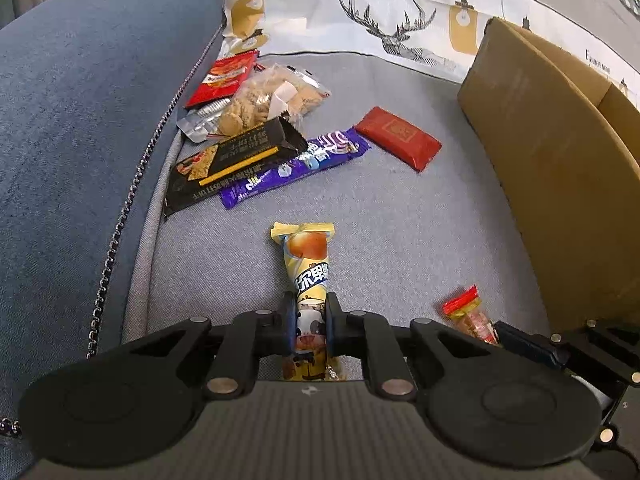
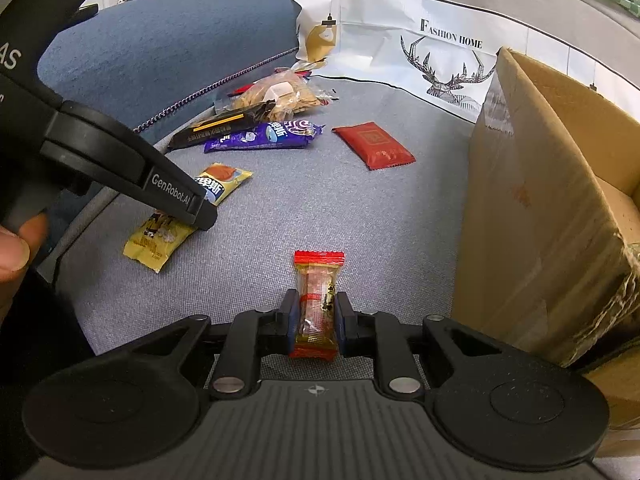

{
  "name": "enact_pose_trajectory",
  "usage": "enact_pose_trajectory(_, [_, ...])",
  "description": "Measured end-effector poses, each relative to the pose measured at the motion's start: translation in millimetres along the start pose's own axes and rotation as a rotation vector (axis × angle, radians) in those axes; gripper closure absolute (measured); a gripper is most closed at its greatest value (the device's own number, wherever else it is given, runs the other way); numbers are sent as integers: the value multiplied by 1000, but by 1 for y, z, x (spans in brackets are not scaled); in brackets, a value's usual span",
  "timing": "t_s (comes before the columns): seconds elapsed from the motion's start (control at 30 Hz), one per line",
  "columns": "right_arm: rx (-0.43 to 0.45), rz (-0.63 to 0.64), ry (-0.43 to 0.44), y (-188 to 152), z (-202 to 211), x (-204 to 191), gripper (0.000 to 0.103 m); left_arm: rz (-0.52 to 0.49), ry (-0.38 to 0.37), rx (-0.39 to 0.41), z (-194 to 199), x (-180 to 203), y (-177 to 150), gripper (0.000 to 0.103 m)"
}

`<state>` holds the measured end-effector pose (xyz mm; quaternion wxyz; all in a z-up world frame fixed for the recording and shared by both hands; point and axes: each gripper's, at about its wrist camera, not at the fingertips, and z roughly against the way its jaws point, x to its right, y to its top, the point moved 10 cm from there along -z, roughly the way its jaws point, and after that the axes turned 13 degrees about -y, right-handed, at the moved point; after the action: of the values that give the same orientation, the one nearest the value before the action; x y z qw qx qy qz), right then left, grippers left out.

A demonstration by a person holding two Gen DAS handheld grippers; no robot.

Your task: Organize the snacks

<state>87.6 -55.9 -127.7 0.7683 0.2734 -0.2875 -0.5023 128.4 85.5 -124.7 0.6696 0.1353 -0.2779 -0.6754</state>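
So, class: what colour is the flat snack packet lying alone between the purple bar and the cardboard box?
Dark red packet with a small square emblem, clearest in the right wrist view.

Your grey sofa seat (image 2: 328,208) carries, ahead-left of your grippers, a black bar wrapper (image 1: 224,164), purple wrapper (image 1: 296,168), biscuit bag (image 1: 264,100); straight ahead a red packet (image 2: 374,146); a cardboard box (image 2: 532,208) stands right.

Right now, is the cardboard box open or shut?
Open: the cardboard box shows its inner wall and a raised flap in the right wrist view. Contents cannot be seen.
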Motion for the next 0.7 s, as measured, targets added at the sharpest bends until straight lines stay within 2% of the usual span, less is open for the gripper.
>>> enact_pose_trajectory(0.33, [39, -21, 1, 6, 7, 3, 85, 4, -39, 76, 14, 4, 7, 89])
enact_pose_trajectory(0.7, [117, -16, 10, 15, 26, 0, 85, 11, -91, 252, 50, 7, 18, 89])
